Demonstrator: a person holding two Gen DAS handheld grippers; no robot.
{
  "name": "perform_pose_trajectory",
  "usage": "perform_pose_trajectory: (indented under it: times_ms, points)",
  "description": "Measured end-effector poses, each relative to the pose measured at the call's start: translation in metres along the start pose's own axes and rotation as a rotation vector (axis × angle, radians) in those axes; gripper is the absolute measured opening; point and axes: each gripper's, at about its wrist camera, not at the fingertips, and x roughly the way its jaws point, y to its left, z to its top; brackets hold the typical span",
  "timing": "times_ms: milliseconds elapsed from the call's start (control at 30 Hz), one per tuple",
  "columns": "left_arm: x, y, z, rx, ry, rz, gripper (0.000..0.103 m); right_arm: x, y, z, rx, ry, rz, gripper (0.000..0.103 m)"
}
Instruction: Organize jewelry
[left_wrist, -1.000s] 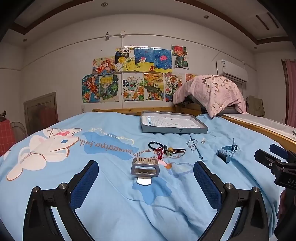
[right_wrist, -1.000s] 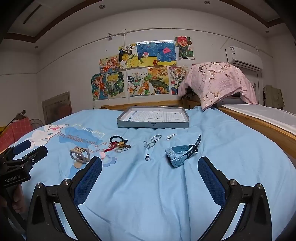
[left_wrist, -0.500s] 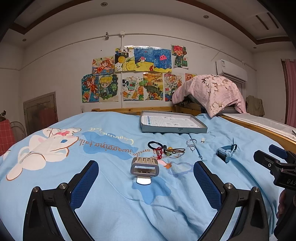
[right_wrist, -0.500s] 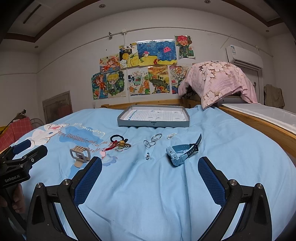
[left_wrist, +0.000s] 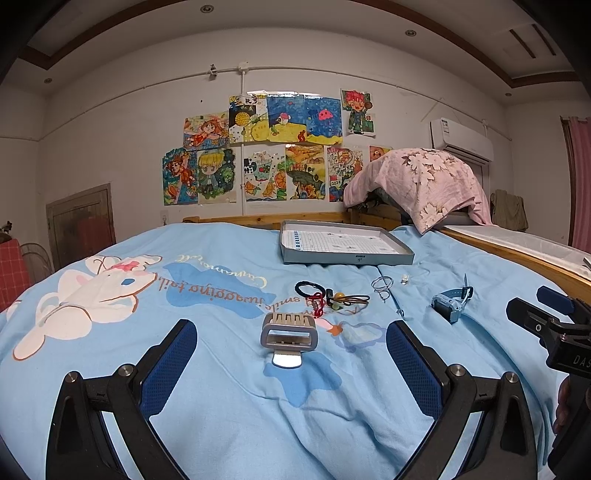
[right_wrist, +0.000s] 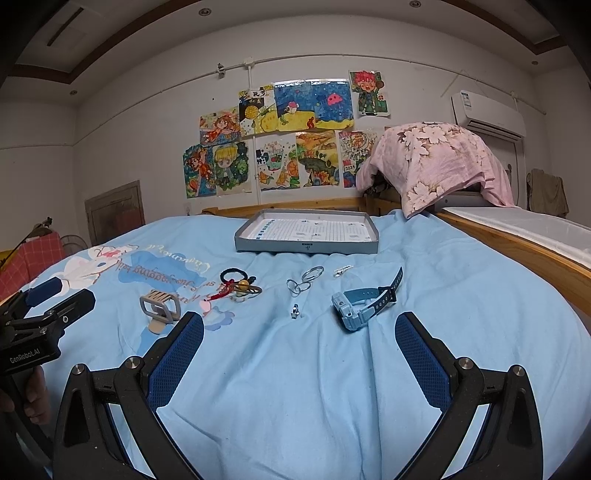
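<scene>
Jewelry lies spread on a blue bedsheet. A grey hair clip (left_wrist: 289, 329) (right_wrist: 160, 307) sits just ahead of my open left gripper (left_wrist: 291, 354). Behind it are a black hair tie (left_wrist: 309, 288) (right_wrist: 233, 274), a red cord with beads (left_wrist: 334, 300) (right_wrist: 240, 287), silver rings (left_wrist: 382, 283) (right_wrist: 304, 281) and a small silver piece (right_wrist: 294, 311). A blue watch (right_wrist: 360, 304) (left_wrist: 451, 302) lies ahead of my open right gripper (right_wrist: 299, 347). A grey tray (left_wrist: 343, 243) (right_wrist: 307, 233) rests further back. Both grippers hold nothing.
A pink floral cloth (left_wrist: 421, 184) covers something at the back right beside a wooden bed rail (right_wrist: 517, 251). Drawings (left_wrist: 266, 147) hang on the far wall. A hand holds the left gripper's handle (right_wrist: 33, 391) at the left edge of the right wrist view.
Both views have shifted only slightly; the right wrist view now sees the tray and jewelry a little lower and nearer. Nothing was picked up.
</scene>
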Motion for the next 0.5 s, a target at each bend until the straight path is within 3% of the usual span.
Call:
perform_pose_trajectory:
  times_ms: [500]
  points:
    - [0.0003, 0.0000, -0.0004, 0.001, 0.000, 0.001, 0.103, 0.0017, 0.0005, -0.0005, 0.001, 0.009, 0.000, 0.102]
